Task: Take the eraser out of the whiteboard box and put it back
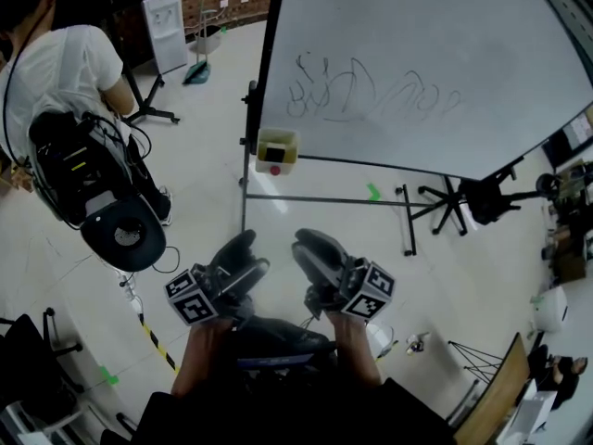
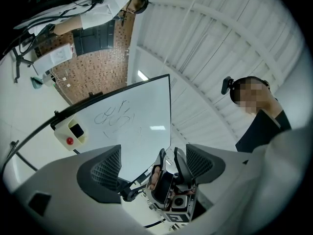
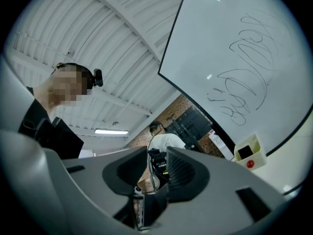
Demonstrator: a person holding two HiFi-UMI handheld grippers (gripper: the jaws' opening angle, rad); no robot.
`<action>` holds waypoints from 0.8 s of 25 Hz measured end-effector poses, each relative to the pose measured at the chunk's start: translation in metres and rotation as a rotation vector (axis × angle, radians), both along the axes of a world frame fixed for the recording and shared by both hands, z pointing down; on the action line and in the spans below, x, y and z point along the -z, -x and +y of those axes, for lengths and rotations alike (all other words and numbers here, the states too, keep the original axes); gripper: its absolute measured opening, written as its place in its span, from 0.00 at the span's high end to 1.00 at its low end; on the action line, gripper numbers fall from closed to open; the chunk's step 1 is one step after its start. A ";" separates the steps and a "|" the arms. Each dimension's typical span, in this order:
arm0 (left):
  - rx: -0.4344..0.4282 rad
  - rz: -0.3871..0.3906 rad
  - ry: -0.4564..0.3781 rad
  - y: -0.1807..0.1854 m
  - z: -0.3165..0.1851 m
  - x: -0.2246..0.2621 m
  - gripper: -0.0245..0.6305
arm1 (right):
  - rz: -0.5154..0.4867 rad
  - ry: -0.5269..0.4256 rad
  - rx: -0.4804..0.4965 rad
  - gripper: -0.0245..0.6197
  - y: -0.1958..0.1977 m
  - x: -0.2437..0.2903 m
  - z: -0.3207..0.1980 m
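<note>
Forearms extended side by side, the left gripper (image 1: 246, 256) and right gripper (image 1: 313, 253) tip slightly upward toward the whiteboard (image 1: 417, 54), both jaws parted and empty. The eraser (image 2: 77, 130) lies in the whiteboard box (image 1: 289, 140), well apart.

One whiteboard (image 1: 408, 63); one whiteboard box (image 1: 277, 150), holding one dark eraser (image 2: 76, 129) (plus one red round spot (image 2: 70, 141) below it). Two grippers: left gripper (image 1: 246, 254), right gripper (image 1: 313, 250). One person in white (image 1: 57, 63) nearby.
</note>
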State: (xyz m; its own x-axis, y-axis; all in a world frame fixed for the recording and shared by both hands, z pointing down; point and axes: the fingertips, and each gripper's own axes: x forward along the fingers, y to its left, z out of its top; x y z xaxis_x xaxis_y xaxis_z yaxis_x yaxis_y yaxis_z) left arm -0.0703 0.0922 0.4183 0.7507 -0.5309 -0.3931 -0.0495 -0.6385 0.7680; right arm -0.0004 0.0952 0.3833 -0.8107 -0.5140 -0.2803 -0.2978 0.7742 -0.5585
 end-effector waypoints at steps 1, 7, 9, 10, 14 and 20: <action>-0.003 0.000 0.003 0.003 -0.005 -0.001 0.34 | -0.001 0.003 -0.004 0.76 0.003 -0.001 -0.006; -0.021 0.001 0.001 0.023 -0.030 -0.005 0.34 | 0.006 0.003 -0.027 0.77 0.021 -0.003 -0.031; -0.026 0.002 0.004 0.029 -0.038 -0.009 0.34 | 0.010 0.003 -0.031 0.76 0.028 -0.006 -0.037; -0.029 0.003 0.005 0.032 -0.041 -0.009 0.34 | 0.012 0.005 -0.034 0.76 0.030 -0.008 -0.039; -0.043 0.010 -0.002 0.038 -0.053 -0.007 0.34 | 0.019 0.001 -0.049 0.77 0.036 -0.006 -0.048; -0.053 0.023 0.008 0.044 -0.060 -0.008 0.34 | 0.036 0.007 -0.058 0.77 0.043 -0.006 -0.055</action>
